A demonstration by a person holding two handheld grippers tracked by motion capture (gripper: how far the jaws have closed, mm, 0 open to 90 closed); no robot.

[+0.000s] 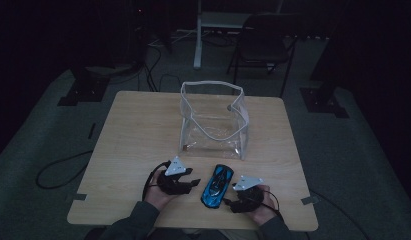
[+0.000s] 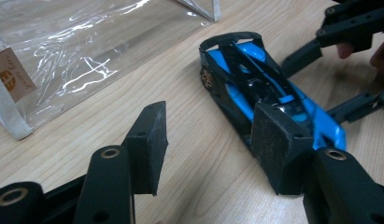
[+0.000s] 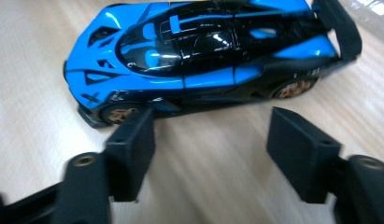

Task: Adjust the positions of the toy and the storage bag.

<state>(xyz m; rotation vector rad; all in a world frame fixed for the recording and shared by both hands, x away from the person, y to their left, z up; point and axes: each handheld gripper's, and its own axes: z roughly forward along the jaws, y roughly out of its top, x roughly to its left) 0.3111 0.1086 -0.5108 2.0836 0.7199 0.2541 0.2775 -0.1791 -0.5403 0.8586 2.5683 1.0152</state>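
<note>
The blue toy sports car (image 1: 217,185) lies on the wooden table (image 1: 133,135), at six o'clock from the clear plastic bag (image 1: 213,120). Left gripper (image 1: 185,183) and right gripper (image 1: 232,195) flank it, jaws apart, holding nothing. Best to grip the car squarely across its sides, low on the body.

Left gripper (image 1: 194,183) open, low – right gripper (image 1: 228,202) open, seemingly low.
</note>
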